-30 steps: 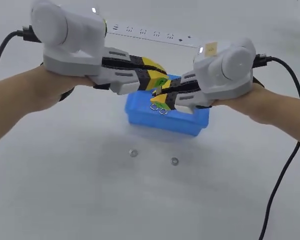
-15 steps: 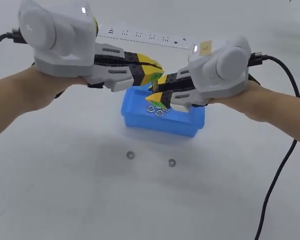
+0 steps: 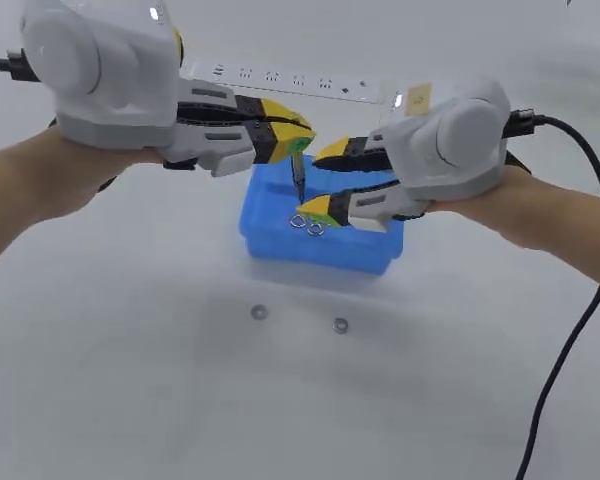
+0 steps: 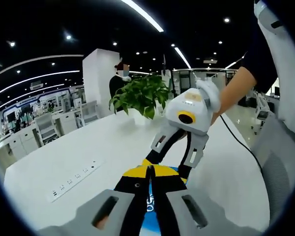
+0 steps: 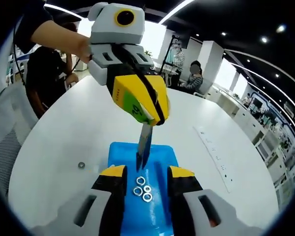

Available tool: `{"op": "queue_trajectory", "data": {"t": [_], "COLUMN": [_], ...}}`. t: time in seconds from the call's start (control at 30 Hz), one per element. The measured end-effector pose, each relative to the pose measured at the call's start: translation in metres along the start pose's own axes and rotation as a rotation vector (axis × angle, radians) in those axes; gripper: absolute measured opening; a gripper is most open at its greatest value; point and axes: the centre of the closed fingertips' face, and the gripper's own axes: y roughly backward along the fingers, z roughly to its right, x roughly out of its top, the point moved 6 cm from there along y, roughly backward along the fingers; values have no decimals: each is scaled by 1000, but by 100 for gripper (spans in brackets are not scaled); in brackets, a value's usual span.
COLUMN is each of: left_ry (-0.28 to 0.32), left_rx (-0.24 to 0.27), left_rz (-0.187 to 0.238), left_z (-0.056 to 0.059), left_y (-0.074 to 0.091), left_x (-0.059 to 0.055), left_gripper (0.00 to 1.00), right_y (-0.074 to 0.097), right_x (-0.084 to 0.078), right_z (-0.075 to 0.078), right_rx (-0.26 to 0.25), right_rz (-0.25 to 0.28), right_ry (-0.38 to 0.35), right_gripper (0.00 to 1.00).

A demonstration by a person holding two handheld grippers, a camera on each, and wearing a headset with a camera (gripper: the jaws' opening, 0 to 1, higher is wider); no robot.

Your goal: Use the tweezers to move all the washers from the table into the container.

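The jaws of the right gripper point(image 3: 315, 182) have been spread apart within the last half second; before that they were closed in around the slim metal tweezers point(image 5: 144, 145). The tweezers are clamped between the shut jaws of the left gripper point(image 5: 155, 115), with their tips hanging straight down just above the blue rectangular plastic container point(image 3: 280, 245). With the squeeze taken off, the tweezer tips are judged to have been let open, so a washer has probably just been dropped. A cluster of small round metal washers point(image 5: 146, 188) is seen on the container floor directly under the tips (about four can be counted in the right gripper view). Two more washers point(image 3: 259, 313) are left on the white table point(image 3: 130, 380), on the near side of the container and apart from it. The task is therefore judged unfinished, with two more carries needed.
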Motion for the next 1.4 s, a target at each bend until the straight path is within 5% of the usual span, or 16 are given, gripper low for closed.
{"op": "queue_trajectory", "data": {"t": [0.13, 0.3, 0.5, 0.77, 1.0, 1.13, 1.4], "left_ry": [-55, -92, -90, -100, -57, -7, 31], "left_rx": [-8, -17, -18, 37, 69, 62, 49], "left_rz": [-49, -66, -59, -28, -38, -56, -71], "left_z": [10, 22, 33, 52, 67, 77, 92], "left_y": [7, 15, 24, 39, 51, 52, 51], "left_x": [1, 7, 12, 15, 0, -16, -38], "left_gripper": [4, 4, 4, 4, 5, 5, 5], "right_y": [17, 39, 58, 84, 105, 114, 122], "right_x": [-10, -19, -32, -48, -67, -90, -105], "right_z": [-2, -14, -36, -55, -67, -75, -91], "right_rx": [-19, -22, -6, -134, -231, -264, -271], "right_rz": [-17, 16, -5, 3, -21, -86, -105], "right_ry": [-10, -53, -96, -175, -240, -288, -357], "right_gripper": [40, 47, 59, 71, 91, 100, 100]}}
